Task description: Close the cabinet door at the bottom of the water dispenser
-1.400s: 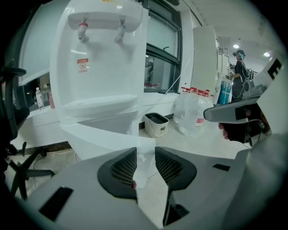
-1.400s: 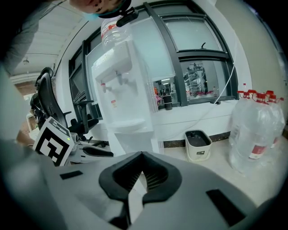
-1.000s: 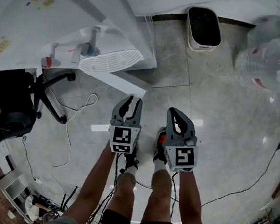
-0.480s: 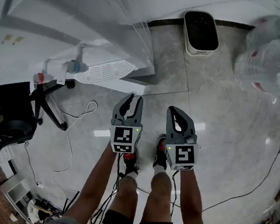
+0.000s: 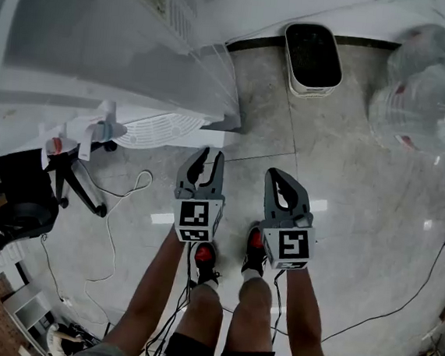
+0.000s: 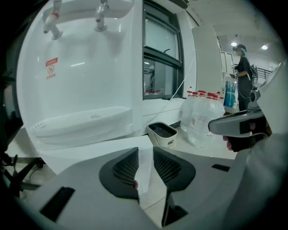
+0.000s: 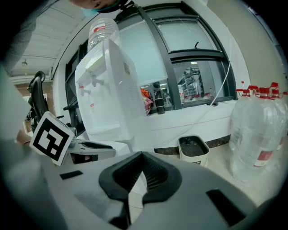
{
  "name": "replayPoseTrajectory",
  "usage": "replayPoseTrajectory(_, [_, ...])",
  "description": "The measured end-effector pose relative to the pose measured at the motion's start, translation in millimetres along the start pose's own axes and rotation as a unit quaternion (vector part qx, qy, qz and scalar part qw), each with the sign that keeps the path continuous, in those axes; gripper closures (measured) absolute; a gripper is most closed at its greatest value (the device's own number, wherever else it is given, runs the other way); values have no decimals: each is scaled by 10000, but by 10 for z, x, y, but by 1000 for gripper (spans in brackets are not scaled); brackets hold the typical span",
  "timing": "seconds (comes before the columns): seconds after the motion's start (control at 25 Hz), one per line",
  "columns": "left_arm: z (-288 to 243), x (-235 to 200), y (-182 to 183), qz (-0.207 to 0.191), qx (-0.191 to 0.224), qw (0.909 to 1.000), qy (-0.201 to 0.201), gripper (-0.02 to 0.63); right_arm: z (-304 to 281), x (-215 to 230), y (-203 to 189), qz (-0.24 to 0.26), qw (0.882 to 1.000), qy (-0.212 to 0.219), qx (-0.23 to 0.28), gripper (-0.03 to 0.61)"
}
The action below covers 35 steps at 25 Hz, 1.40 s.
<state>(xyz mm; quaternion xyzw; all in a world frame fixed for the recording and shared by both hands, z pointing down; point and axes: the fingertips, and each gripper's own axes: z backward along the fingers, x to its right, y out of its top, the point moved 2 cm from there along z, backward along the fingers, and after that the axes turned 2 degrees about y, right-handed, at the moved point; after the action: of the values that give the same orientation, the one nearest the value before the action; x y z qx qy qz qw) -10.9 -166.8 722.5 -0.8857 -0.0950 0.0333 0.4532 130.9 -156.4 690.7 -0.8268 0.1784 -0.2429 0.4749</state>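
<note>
The white water dispenser (image 5: 101, 52) stands at the upper left, with its taps and drip tray (image 5: 165, 126) facing me. Its bottom cabinet door (image 5: 181, 136) stands open as a white slab sticking out over the floor. My left gripper (image 5: 209, 158) hangs just short of that door's free end, jaws apart with nothing pressed between them. In the left gripper view the door (image 6: 90, 155) fills the space beyond the left gripper (image 6: 145, 155), and its corner shows through the gap. My right gripper (image 5: 279, 179) floats beside it over bare floor, tips together, empty (image 7: 143, 157).
A small white bin (image 5: 312, 57) stands against the wall ahead. Large water bottles (image 5: 431, 84) stand at the right. A black office chair (image 5: 26, 186) and loose cables (image 5: 114, 210) lie at the left. A person (image 6: 245, 72) stands far off.
The person has stepped forward, so the dispenser and its open door have come closer to both grippers. The jaws look the same.
</note>
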Motion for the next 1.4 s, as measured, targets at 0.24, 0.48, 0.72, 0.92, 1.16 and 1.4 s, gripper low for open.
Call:
replayPoseTrajectory(0.24, [-113, -20, 83, -71, -26, 10000, 21, 492, -62, 66, 56, -52, 9999, -26, 82, 561])
replayPoseTrajectory(0.48, [-206, -56, 174, -116, 56, 9999, 57, 492, -113, 132, 61, -62, 9999, -81, 136, 561])
replayPoseTrajectory(0.72, [-294, -82, 241, -152, 91, 9998, 89, 492, -144, 182, 88, -65, 9998, -106, 162, 561])
replayPoseTrajectory(0.92, [-357, -121, 247, -172, 69, 9997, 143, 492, -185, 218, 91, -52, 9998, -103, 159, 561])
replayPoseTrajectory(1.16, [-353, -103, 249, -166, 30, 9998, 136, 492, -193, 249, 132, -31, 9999, -69, 144, 561])
replayPoseTrajectory(1.4, [-254, -52, 266, -95, -111, 9999, 64, 492, -140, 229, 248, 0, 9999, -70, 76, 561])
